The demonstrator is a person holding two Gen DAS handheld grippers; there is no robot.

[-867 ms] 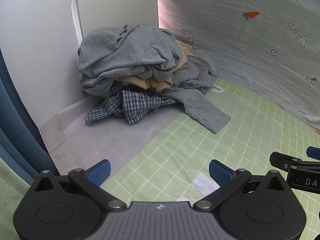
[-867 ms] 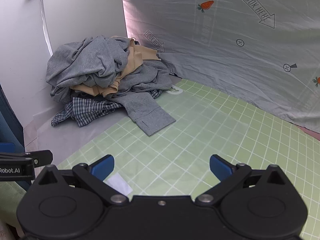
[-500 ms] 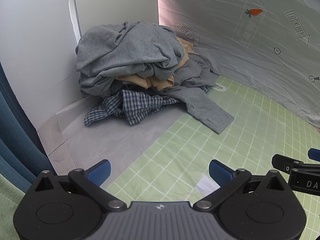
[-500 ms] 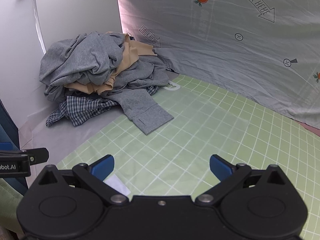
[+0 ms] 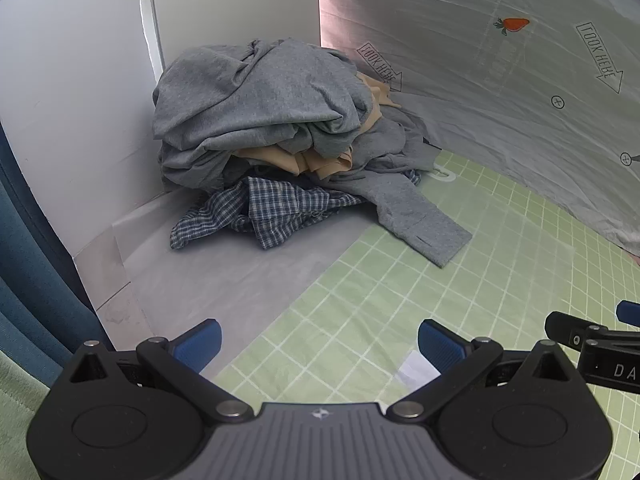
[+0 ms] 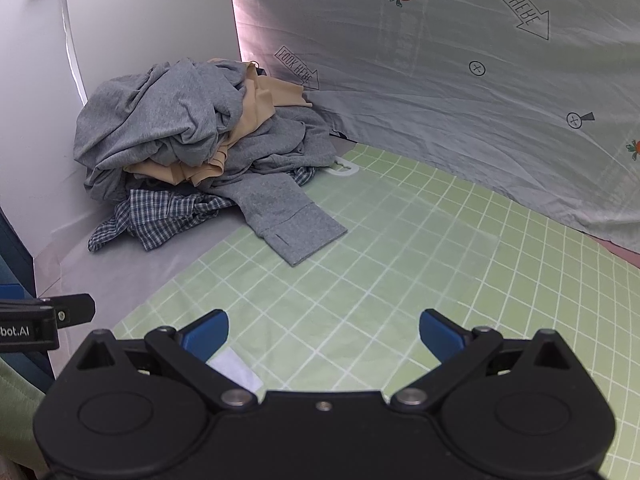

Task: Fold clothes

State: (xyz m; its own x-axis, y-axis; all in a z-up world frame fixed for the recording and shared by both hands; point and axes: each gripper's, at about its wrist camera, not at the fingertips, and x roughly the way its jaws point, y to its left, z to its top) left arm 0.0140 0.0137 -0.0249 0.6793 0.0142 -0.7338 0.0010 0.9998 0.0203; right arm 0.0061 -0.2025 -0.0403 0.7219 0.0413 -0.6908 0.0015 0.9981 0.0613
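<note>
The blue-padded fingers (image 5: 198, 342) of the left gripper (image 5: 319, 340) are spread wide with nothing between them, and the blue-padded fingers (image 6: 208, 332) of the right gripper (image 6: 323, 330) stand just as wide and empty, both above the pale green mat with a white grid (image 6: 400, 280). The clothes lie in a crumpled heap (image 5: 272, 136) in the far left corner, against the white wall panel (image 5: 80, 80) and beside the grey printed sheet (image 5: 500, 100) hung as a backdrop. A rumpled grey knit garment (image 5: 256, 96) sits on top, tan fabric (image 5: 308, 160) is bunched under it, and a blue-and-white checked shirt (image 5: 276, 210) spills out at the bottom onto the grey cloth (image 5: 224, 272) beside the mat. One grey sleeve with a ribbed cuff (image 5: 424, 224) stretches flat from the heap onto the mat's corner. A small white paper slip (image 6: 236, 370) lies on the mat near the grippers.
</note>
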